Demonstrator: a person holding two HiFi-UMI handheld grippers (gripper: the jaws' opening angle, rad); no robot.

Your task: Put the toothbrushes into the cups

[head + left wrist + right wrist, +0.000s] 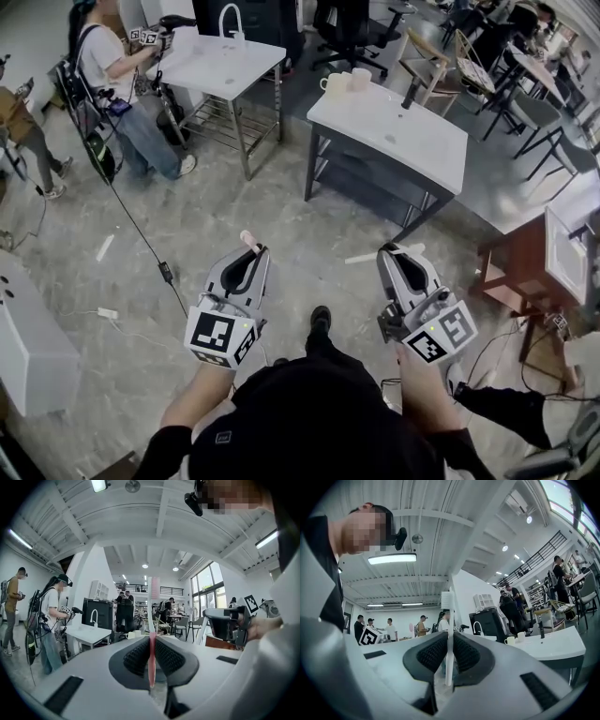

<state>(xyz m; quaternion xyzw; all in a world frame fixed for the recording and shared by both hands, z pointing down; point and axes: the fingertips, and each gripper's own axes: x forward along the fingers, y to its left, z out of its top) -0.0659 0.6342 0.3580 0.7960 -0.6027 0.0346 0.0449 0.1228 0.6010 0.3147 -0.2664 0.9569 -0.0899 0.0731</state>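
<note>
In the head view my left gripper [251, 253] is shut on a pink toothbrush [247, 239] that sticks up out of the jaws. My right gripper [395, 253] is shut on a white toothbrush [375, 255] that lies crosswise and points left. In the left gripper view the pink toothbrush [152, 634] stands upright between the pads. In the right gripper view the white toothbrush [448, 639] is pinched the same way. Two white cups [336, 84] [361, 79] stand at the far corner of a white table [412, 141], well ahead of both grippers. The cups [514, 639] also show in the right gripper view.
A second white table [234, 70] with a faucet stands at the back left, with a person [117, 84] holding grippers beside it. A cable [141, 244] runs across the floor. A white cabinet [28, 347] is at the left and a brown table [525, 267] at the right.
</note>
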